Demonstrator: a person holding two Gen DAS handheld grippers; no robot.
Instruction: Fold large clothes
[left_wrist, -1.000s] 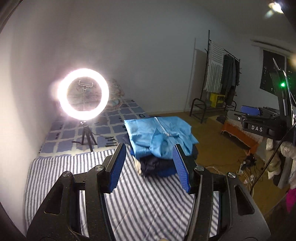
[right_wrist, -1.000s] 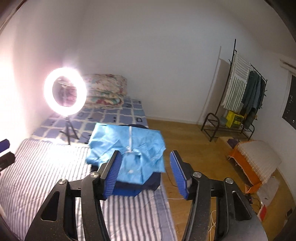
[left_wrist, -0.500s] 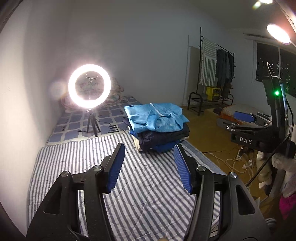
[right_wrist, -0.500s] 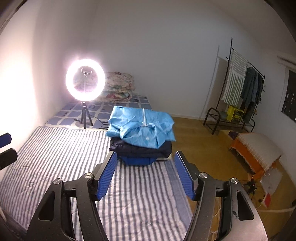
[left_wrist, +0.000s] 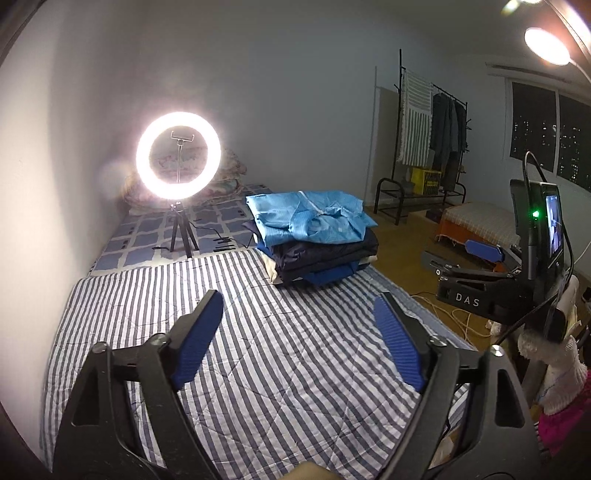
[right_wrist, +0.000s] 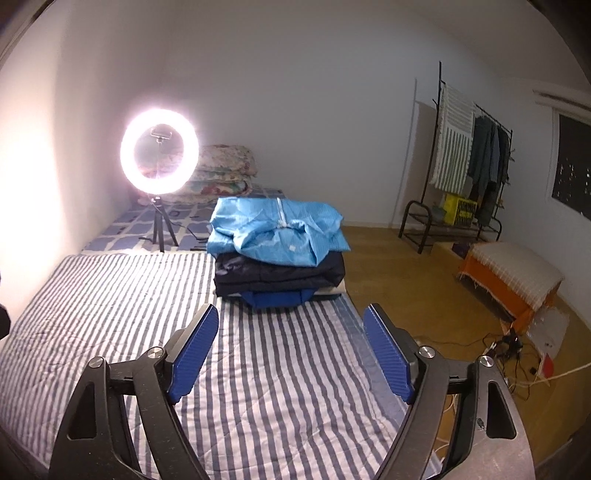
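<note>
Stack of folded clothes (right_wrist: 279, 254) sits at far end of striped bed (right_wrist: 110, 295), light blue garment (right_wrist: 277, 230) on top, dark ones under it; looks done. Left hand-held gripper (left_wrist: 299, 314) released, jaws just been opening, nothing between them; right hand-held gripper (right_wrist: 291, 326) same, spread wide and empty, both well short of the stack. No unfolded piece on the bed; judged complete, or next garment not yet fetched. Ring light (left_wrist: 179, 155) behind.

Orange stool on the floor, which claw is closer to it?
Right. The right claw is at the bed edge on the orange stool side; the left claw is further in over the bed.
</note>
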